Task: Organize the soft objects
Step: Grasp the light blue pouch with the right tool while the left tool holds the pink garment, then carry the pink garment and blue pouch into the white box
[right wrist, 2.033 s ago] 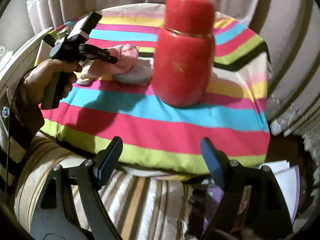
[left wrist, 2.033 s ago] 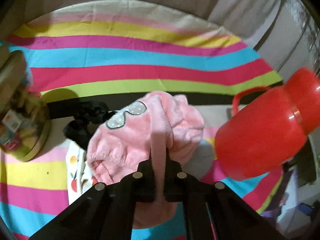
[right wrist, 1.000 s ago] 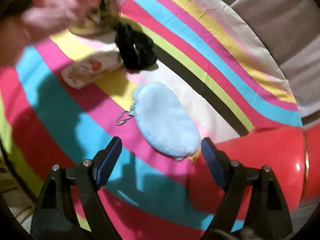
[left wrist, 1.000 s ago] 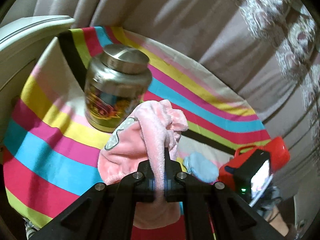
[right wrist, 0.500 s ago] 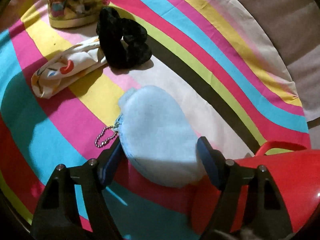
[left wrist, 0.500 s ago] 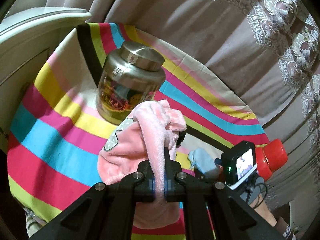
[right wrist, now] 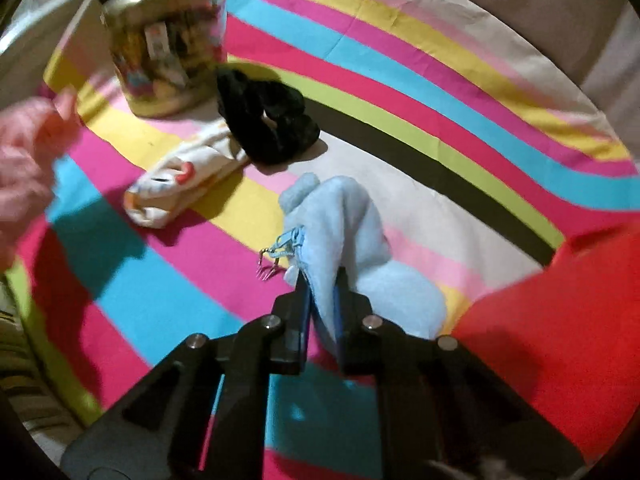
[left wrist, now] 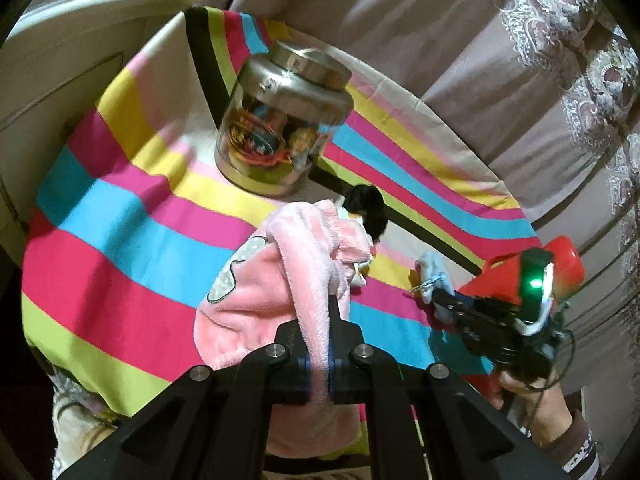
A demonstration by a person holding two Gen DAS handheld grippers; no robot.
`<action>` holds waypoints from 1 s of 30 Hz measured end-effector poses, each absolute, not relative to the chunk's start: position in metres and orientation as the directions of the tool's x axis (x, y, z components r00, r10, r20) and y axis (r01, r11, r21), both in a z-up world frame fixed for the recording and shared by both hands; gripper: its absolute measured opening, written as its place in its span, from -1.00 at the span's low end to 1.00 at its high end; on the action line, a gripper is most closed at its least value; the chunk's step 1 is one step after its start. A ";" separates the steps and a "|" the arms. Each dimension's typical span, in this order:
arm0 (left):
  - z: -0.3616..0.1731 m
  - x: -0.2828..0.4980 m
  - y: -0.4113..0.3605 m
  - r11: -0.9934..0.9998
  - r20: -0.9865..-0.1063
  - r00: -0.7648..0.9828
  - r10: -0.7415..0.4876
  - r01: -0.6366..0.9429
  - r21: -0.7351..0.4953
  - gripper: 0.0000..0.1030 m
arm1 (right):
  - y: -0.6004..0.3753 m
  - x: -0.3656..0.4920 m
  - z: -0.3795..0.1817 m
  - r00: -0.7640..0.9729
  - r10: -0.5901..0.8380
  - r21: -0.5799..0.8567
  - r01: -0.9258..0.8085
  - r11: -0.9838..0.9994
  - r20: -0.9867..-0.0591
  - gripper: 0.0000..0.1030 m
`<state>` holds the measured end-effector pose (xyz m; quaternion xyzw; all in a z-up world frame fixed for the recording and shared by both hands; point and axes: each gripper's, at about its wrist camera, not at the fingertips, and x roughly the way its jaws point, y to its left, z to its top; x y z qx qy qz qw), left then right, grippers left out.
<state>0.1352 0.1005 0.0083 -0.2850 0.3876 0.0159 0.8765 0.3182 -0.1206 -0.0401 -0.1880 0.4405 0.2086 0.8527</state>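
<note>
My left gripper [left wrist: 319, 312] is shut on a fluffy pink pouch [left wrist: 280, 280], which hangs above the striped cloth [left wrist: 120, 216]; the same pink pouch [right wrist: 24, 160] shows blurred at the left edge of the right wrist view. My right gripper [right wrist: 322, 280] is shut on the edge of a light-blue plush pouch [right wrist: 344, 232] with a small chain, pinched and partly raised off the striped cloth [right wrist: 400, 92]. From the left wrist view, the right gripper [left wrist: 440, 298] holds the blue pouch [left wrist: 434, 270]. A black scrunchie [right wrist: 264, 120] and a white printed pouch [right wrist: 180, 184] lie beyond.
A glass jar with a steel lid [left wrist: 280, 120] stands at the cloth's far side; the same jar [right wrist: 164, 40] is behind the scrunchie. A red plastic jug [right wrist: 560, 320] stands close on the right. A white bed frame [left wrist: 80, 20] and curtains [left wrist: 520, 80] border the cloth. A hand [left wrist: 536, 396] holds the right gripper.
My right gripper has shut on the blue pouch, which now stands bunched up between the jaws. The left gripper with the pink pouch has shifted, and the jar looks nearer and larger.
</note>
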 end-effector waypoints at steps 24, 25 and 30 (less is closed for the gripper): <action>0.043 0.117 0.004 0.858 -0.631 0.669 -0.393 0.020 -0.513 -0.90 | -0.283 0.157 0.039 0.616 0.299 0.114 -0.321 0.940 -0.728 -0.78; 0.046 0.117 -0.005 0.858 -0.629 0.662 -0.407 0.041 -0.512 -0.90 | -0.290 0.152 0.038 0.617 0.290 0.118 -0.305 0.945 -0.732 -0.78; 0.055 0.119 -0.048 0.850 -0.627 0.618 -0.475 0.137 -0.509 -0.90 | -0.319 0.135 0.037 0.627 0.255 0.126 -0.243 0.962 -0.736 -0.78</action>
